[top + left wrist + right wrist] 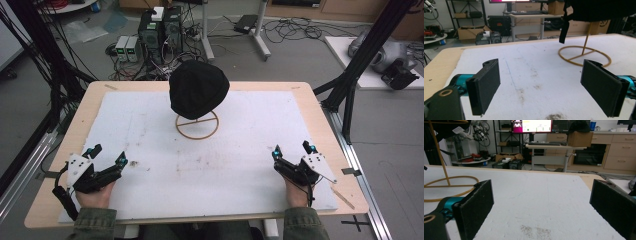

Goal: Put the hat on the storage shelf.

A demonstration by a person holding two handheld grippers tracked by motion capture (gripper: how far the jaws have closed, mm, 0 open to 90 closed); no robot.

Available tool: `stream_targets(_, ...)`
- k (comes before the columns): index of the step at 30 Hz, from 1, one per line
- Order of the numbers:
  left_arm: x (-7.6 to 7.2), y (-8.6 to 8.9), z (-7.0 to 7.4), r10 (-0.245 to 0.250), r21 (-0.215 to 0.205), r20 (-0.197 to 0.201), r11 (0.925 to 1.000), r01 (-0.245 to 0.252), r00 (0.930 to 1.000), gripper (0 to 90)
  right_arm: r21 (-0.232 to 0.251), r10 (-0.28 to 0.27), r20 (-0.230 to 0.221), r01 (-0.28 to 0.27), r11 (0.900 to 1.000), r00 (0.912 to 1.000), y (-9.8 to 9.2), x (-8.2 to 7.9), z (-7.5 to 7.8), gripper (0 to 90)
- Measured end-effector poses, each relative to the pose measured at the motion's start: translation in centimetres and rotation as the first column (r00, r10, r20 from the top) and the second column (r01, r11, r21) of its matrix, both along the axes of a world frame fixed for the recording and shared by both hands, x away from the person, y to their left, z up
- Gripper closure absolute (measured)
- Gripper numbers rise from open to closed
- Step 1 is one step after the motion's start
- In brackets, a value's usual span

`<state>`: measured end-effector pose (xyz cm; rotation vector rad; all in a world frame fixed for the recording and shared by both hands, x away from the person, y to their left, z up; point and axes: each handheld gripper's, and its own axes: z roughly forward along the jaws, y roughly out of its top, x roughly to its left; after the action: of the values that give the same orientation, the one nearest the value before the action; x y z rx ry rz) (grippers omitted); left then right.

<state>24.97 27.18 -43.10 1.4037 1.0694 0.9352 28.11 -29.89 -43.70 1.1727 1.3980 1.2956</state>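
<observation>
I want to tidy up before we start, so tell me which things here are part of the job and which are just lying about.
Part of the job:
- black knitted hat sitting on top of its stand
- thin yellow wire stand with a ring base
- left gripper, jaws open
- right gripper, jaws open

Just lying about:
- computer towers and tangled cables on the floor beyond the table
- cardboard boxes on the floor

No legible text — none anywhere

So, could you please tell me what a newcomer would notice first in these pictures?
Most striking is the black hat perched on a yellow wire stand at the far middle of the white mat. Near the front edge, the left tool and the right tool rest open at either side, both empty.
</observation>
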Motion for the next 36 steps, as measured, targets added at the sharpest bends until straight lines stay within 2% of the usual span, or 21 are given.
stream_targets(2, -0.1, 0.1, 0.1, 0.007, -0.009, 0.009, 0.9999, -0.007, 0.9999, 16.3, -0.002, 0.001, 0.002, -0.001, 1.0, 1.0, 0.0, 0.0, 0.0, 4.3)
stream_targets(13, -0.4, 0.8, 0.1, 0.014, -0.037, -0.006, 0.9992, -0.015, 0.9999, 16.3, 0.015, -0.005, -0.001, 0.005, 1.0, 1.0, -0.2, -0.1, 0.0, 4.4)
stream_targets(25, -0.3, 1.0, 0.0, 0.003, -0.042, -0.023, 0.9991, -0.004, 0.9997, 16.4, 0.014, -0.005, -0.01, 0.005, 1.0, 0.9999, -0.1, 0.0, -0.1, 4.3)
stream_targets(33, 0.1, 1.0, -0.2, -0.031, -0.012, -0.052, 0.9995, 0.03, 0.9982, 16.3, 0.011, -0.002, -0.018, 0.002, 1.0, 0.9998, -0.2, 0.0, -0.1, 4.4)
stream_targets(36, 0.2, 1.2, -0.2, -0.021, -0.004, -0.058, 0.9998, 0.021, 0.9981, 16.3, 0.014, -0.004, -0.037, 0.005, 1.0, 0.9993, -0.3, 0.1, -0.2, 4.4)
